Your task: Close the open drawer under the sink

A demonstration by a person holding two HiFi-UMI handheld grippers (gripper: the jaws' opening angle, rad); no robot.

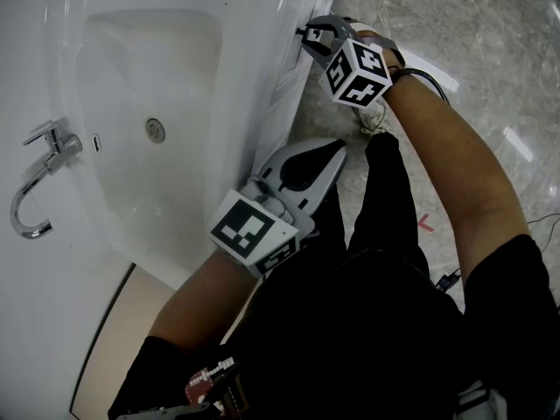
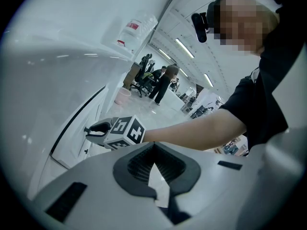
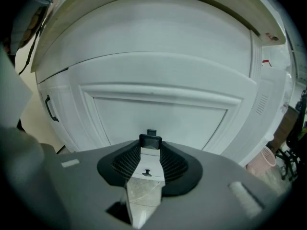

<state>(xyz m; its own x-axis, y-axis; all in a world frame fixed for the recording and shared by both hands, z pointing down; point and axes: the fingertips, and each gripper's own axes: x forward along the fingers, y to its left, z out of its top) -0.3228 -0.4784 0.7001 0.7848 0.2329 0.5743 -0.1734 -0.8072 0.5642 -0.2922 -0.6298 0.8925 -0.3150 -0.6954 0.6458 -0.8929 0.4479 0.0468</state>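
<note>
The white panelled drawer front (image 3: 158, 114) fills the right gripper view; from the head view it shows as the cabinet face (image 1: 284, 94) under the sink (image 1: 236, 59). Its small black handle (image 3: 150, 141) sits between the tips of my right gripper (image 3: 150, 146), which is shut on it. The same grip shows at the top of the head view (image 1: 313, 40) and far off in the left gripper view (image 2: 93, 130). My left gripper (image 1: 335, 150) hangs beside the cabinet below the basin's edge, jaws together (image 2: 153, 146) and empty.
A chrome tap (image 1: 39, 178) stands at the basin's left. A cupboard door with a black handle (image 3: 49, 108) lies left of the drawer. A pink bin (image 3: 263, 163) stands on the marble floor (image 1: 490, 24). People (image 2: 160, 83) stand far off.
</note>
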